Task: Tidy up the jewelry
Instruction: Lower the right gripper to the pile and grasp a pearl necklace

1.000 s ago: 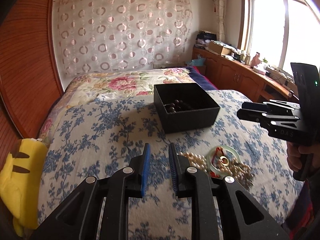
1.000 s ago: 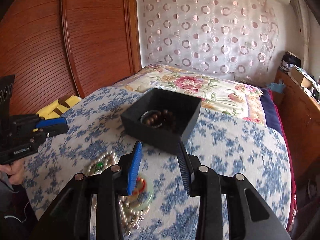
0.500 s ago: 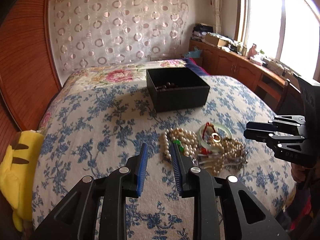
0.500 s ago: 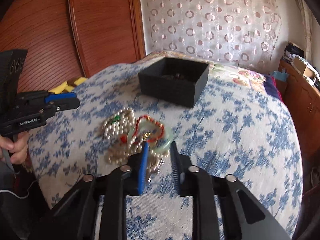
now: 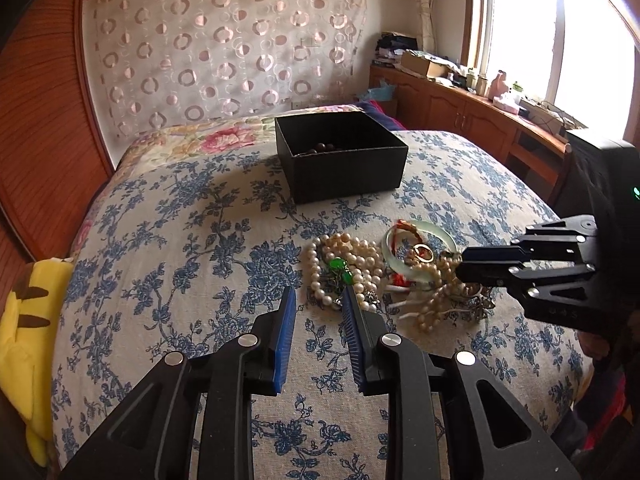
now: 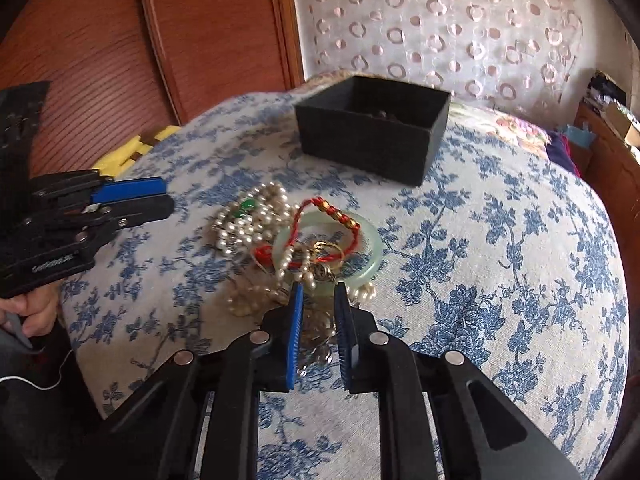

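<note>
Since the earlier frames both tools have come down toward the bed (image 5: 168, 216), and the jewelry pile (image 5: 372, 264) now lies close before them. The right tool (image 6: 318, 294) has just been closing; its pads stand narrowly apart, with silvery pieces at the pile's near edge between them, and whether they press on anything cannot be told. The left tool (image 5: 318, 296) is slightly apart with nothing between its pads, its tips just beside the pearl strand (image 5: 348, 252) with green beads. The pale green bangle (image 6: 370, 260), crossed by a red cord (image 6: 332, 210), lies in the pile. Behind it stands the black box (image 5: 344, 160), open-topped, holding dark beads (image 5: 320, 147). A yellow plush (image 5: 24, 332) rests at the bed's left edge.
</note>
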Tool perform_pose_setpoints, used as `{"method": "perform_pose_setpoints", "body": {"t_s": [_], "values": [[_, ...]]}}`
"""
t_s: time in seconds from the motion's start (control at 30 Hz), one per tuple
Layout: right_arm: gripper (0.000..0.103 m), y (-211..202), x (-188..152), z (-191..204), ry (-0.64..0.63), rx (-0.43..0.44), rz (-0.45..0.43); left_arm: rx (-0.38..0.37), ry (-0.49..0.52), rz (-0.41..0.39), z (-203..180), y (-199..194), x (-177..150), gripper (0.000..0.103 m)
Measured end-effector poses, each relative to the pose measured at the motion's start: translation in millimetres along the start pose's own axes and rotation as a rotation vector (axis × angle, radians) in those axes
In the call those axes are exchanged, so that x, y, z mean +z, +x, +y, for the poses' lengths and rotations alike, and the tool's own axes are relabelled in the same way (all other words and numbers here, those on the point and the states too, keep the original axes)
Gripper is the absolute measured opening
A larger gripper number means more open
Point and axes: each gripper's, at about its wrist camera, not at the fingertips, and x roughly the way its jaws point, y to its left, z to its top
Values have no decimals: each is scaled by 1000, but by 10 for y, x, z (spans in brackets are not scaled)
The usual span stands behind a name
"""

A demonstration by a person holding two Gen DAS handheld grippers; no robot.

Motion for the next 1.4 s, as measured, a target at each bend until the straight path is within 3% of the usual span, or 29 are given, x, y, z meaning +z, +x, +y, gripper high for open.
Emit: {"method": "perform_pose_setpoints", "body": {"t_s": [0.13,0.2,0.33,0.9,1.33,1.4], "values": [[17,40,50,10,-18,0,21,-2,-2,16,19,42,-4,23],[6,66,58,20,-28,2,33,-1,-2,21,29,52,-6,23],[5,73,41,17,-35,3,30,3,-4,22,44,45,-4,23],[5,-874,294,-324,27,-103,-246,-6,-28,71,213,311,108,23],[5,-1115,349,-404,29,-149,-297,-94,-56,135,228,654,263,23],[5,-1116,347,-407,31,-143,-297,-72,-39,145,213,700,280,15]]}}
